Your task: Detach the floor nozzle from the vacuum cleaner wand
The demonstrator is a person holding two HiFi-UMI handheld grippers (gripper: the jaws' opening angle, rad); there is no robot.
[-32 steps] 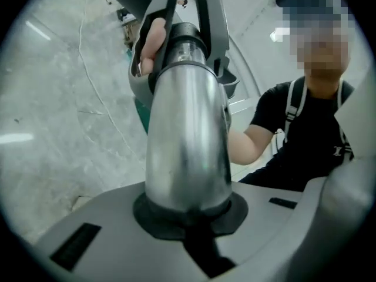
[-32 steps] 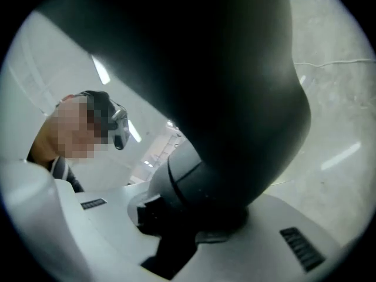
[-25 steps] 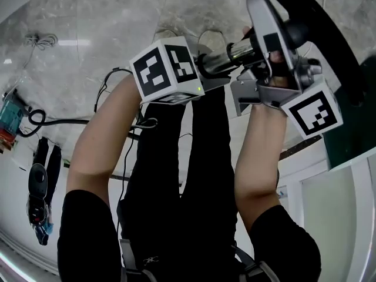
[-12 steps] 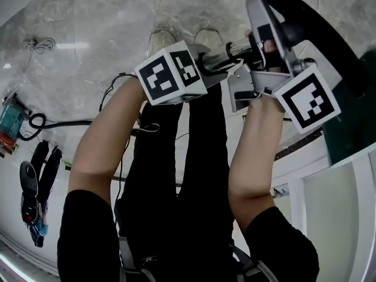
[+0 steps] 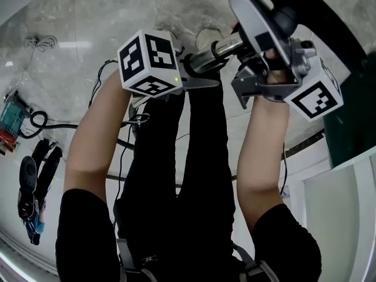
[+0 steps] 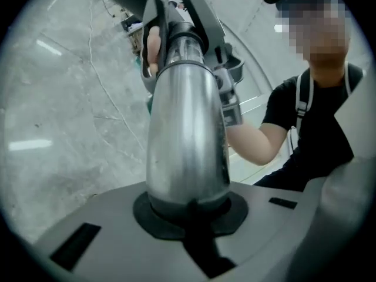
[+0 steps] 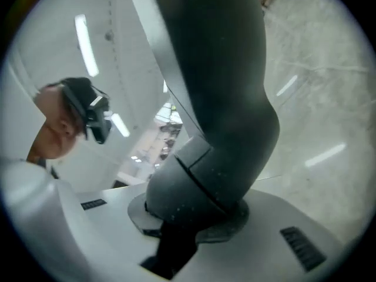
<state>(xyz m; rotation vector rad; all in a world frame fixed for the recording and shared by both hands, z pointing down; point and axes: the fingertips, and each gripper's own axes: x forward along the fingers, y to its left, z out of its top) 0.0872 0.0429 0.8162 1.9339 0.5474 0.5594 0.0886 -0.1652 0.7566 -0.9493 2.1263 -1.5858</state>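
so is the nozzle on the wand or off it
On: in the head view the wand runs straight into the nozzle neck with no gap.

vs half a sec ago: left gripper swung up and toward left of head view, marker cube rolled a bit so different faces show. right gripper went up too, right cube slid right. wand came along left, floor nozzle head now higher, looks closer to camera
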